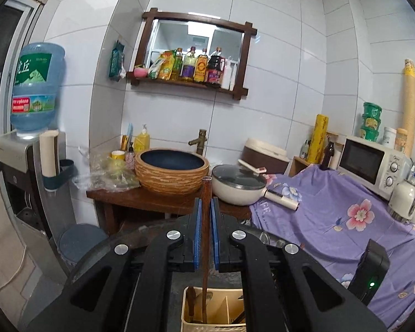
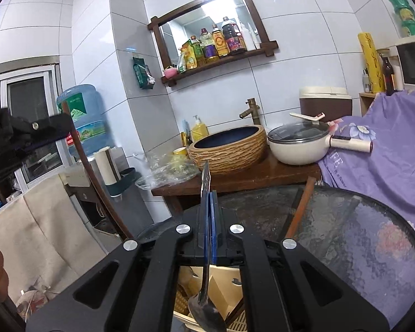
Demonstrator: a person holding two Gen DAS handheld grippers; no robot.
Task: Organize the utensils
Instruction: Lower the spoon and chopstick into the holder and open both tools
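- Nearest the left camera, the left gripper (image 1: 206, 207) is clamped narrow on a wooden stick (image 1: 206, 193), blue pads (image 1: 197, 221) pressing either side.
- That stick stands upright, its lower end down in the holder (image 1: 188, 312), a beige bin with dividers.
- Right gripper (image 2: 209, 202) pinches a metal spoon (image 2: 204, 298) by the handle, jaws nearly together.
- Spoon bowl hangs low over the holder (image 2: 221, 285); I cannot tell whether it touches.
- Holder sits at the near edge of the round glass table (image 2: 359, 235).
- Behind the table: sink (image 1: 171, 171), pan (image 1: 238, 184) beside it, purple cloth (image 1: 332, 215) to the right.
- In the right view, the left gripper (image 2: 27, 135) shows at far left.
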